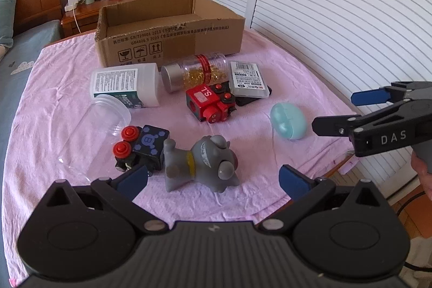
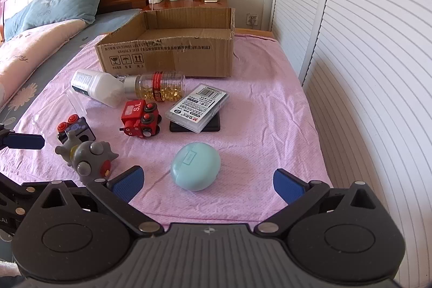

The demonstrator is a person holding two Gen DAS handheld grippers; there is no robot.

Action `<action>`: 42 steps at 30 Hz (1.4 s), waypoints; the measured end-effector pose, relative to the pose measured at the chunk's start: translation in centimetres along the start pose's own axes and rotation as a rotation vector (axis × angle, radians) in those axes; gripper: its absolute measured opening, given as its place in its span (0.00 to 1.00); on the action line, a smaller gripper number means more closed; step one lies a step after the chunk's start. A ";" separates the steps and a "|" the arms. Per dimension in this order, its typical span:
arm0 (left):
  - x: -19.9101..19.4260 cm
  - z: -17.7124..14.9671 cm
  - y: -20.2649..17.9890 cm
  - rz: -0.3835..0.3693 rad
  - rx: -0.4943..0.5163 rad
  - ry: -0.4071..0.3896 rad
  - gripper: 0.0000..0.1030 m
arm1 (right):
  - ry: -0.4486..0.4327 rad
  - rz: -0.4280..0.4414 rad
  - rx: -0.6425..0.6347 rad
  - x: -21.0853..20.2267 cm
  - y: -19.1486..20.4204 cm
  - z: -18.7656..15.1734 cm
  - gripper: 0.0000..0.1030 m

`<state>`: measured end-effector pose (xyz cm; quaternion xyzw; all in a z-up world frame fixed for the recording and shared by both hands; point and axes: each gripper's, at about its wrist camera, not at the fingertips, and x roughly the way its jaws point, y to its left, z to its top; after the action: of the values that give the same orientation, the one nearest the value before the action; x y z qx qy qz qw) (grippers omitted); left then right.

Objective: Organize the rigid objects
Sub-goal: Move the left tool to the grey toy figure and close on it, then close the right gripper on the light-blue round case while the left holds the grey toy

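Note:
An open cardboard box (image 1: 172, 37) (image 2: 167, 50) stands at the back of the pink cloth. In front lie a white bottle (image 1: 127, 85), a capsule bottle (image 1: 194, 72), a clear empty jar (image 1: 94, 134), a red toy train (image 1: 210, 101) (image 2: 141, 116), a black toy block (image 1: 143, 147), a grey toy figure (image 1: 205, 163) (image 2: 86, 158), a clear card case (image 1: 248, 80) (image 2: 198, 107) and a teal oval case (image 1: 289, 120) (image 2: 195, 169). My left gripper (image 1: 213, 180) is open just before the grey figure. My right gripper (image 2: 208, 185) is open just before the teal case.
A bed with pillows (image 2: 54, 7) lies left. A nightstand (image 2: 186, 2) with a fan and chargers stands behind the box. White louvered doors (image 2: 364, 72) run along the right. The table's front edge is near both grippers.

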<state>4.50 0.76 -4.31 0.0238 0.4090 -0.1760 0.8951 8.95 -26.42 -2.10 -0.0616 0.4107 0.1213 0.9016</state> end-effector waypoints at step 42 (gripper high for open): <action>3.8 -0.7 -1.3 0.085 0.135 -0.011 0.71 | -0.006 0.029 -0.097 6.6 0.8 -0.2 1.00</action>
<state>5.88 -1.49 -7.47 0.1007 0.3901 -0.1654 0.9002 12.79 -24.55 -7.22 -0.0987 0.4027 0.1544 0.8968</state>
